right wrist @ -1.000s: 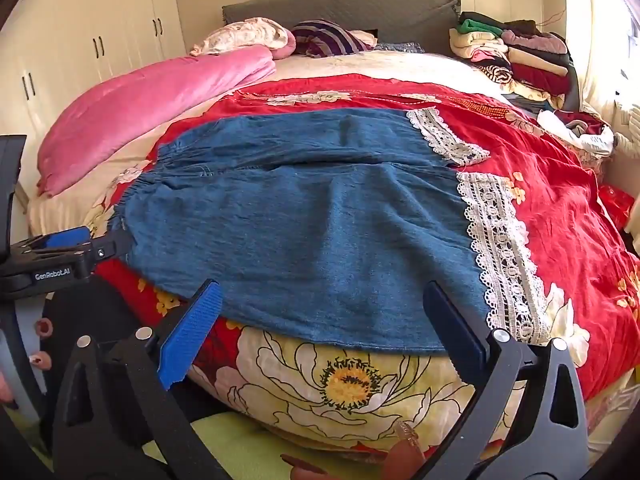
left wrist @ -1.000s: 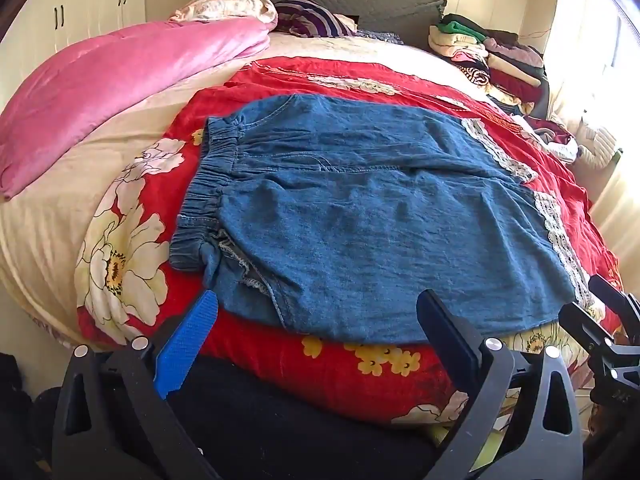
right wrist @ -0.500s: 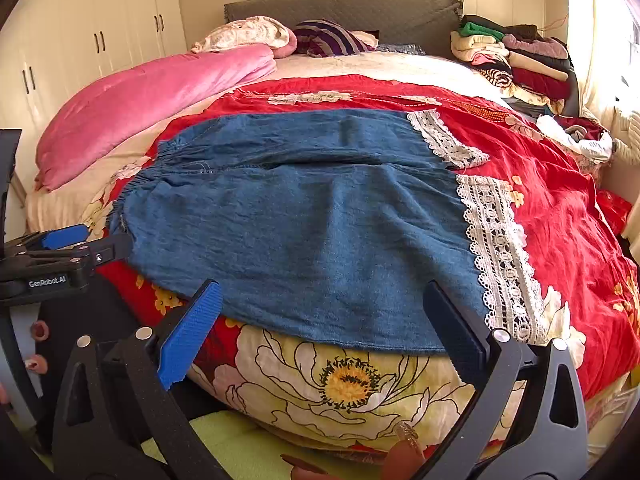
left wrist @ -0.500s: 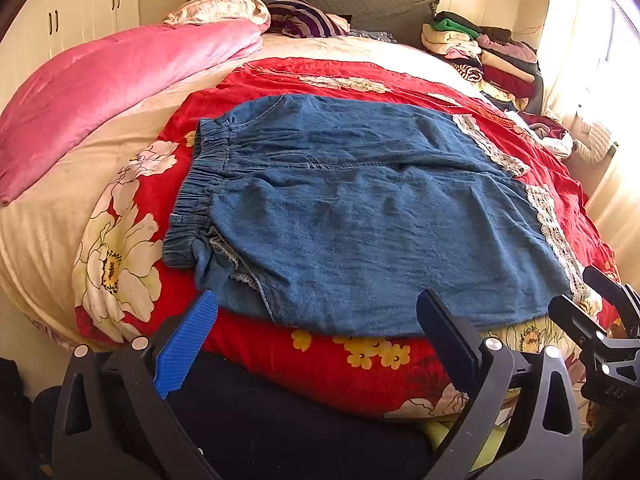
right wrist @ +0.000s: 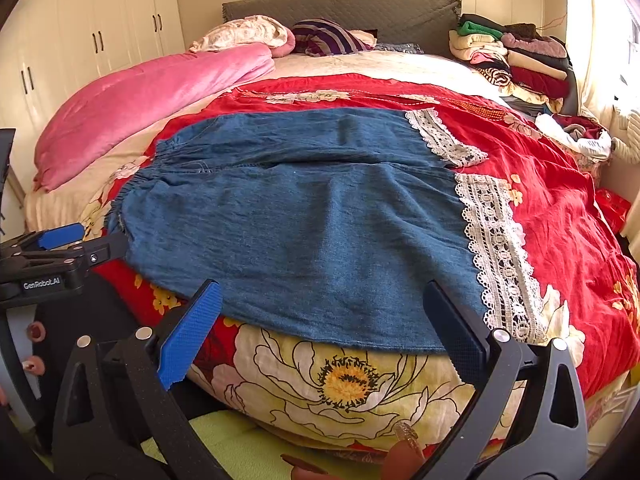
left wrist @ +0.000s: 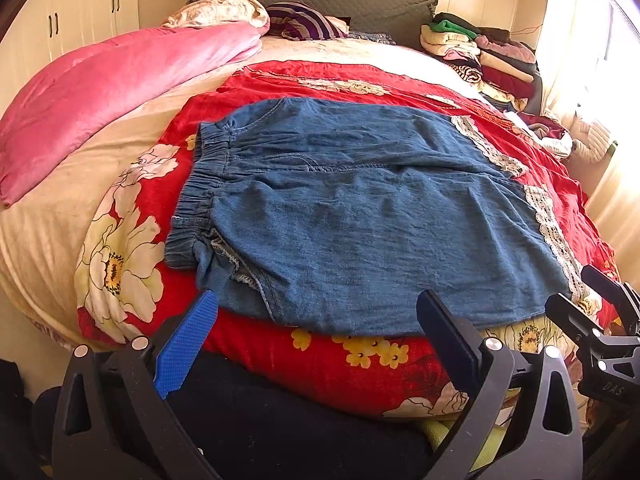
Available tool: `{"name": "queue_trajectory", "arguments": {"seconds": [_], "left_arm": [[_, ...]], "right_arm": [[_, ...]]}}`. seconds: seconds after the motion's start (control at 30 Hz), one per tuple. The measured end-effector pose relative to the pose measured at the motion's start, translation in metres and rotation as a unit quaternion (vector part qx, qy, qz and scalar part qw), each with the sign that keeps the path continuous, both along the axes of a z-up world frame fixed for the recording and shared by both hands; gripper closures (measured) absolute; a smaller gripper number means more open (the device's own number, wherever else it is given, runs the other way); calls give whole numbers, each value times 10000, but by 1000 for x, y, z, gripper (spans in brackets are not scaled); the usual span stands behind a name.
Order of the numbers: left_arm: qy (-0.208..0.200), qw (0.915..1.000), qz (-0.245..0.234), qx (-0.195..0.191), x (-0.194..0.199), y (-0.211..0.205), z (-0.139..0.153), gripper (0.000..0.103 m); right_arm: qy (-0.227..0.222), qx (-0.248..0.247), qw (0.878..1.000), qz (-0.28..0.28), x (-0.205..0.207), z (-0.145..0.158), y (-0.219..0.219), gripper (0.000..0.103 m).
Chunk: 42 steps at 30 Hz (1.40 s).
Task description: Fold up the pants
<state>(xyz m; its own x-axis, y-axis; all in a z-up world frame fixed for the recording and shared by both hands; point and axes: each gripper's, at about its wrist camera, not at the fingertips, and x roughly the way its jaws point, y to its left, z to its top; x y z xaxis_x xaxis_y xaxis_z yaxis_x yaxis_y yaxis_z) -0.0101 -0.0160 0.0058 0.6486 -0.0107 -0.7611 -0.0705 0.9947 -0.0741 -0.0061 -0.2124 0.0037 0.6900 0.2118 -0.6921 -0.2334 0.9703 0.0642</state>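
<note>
Blue denim pants (left wrist: 360, 216) with white lace hems (right wrist: 496, 252) lie flat across a red floral bedspread (left wrist: 360, 76), the elastic waistband (left wrist: 200, 184) at the left. They also fill the right wrist view (right wrist: 320, 224). My left gripper (left wrist: 316, 308) is open and empty, just short of the pants' near edge by the waistband end. My right gripper (right wrist: 320, 300) is open and empty, over the near edge by the lace hem. Each gripper shows at the side of the other's view: the right one (left wrist: 600, 312) and the left one (right wrist: 60, 248).
A pink quilt (left wrist: 104, 92) lies along the bed's left side. Pillows (left wrist: 304, 20) rest against the grey headboard (right wrist: 344, 8). A stack of folded clothes (right wrist: 512, 56) stands at the back right. White wardrobes (right wrist: 80, 40) stand to the left.
Both grippers have moved slightly forward toward the pants' near edge. The pants have not moved.
</note>
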Motion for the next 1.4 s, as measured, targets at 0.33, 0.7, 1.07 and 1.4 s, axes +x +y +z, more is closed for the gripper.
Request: {"name": "queue_trajectory", "arguments": {"seconds": [0.33, 0.7, 1.07, 1.4], "left_arm": [[-13, 10000, 13, 15, -1, 3, 2, 4], [-56, 10000, 42, 43, -3, 4, 3, 4], [-53, 10000, 34, 56, -3, 5, 3, 4], [-42, 9999, 41, 95, 0, 15, 1, 4]], "right_arm": [[18, -12, 10000, 18, 0, -1, 0, 8], [29, -15, 10000, 27, 0, -1, 1, 8], [54, -22, 10000, 55, 2, -1, 2, 8], [66, -99, 9999, 72, 7, -2, 4, 8]]}}
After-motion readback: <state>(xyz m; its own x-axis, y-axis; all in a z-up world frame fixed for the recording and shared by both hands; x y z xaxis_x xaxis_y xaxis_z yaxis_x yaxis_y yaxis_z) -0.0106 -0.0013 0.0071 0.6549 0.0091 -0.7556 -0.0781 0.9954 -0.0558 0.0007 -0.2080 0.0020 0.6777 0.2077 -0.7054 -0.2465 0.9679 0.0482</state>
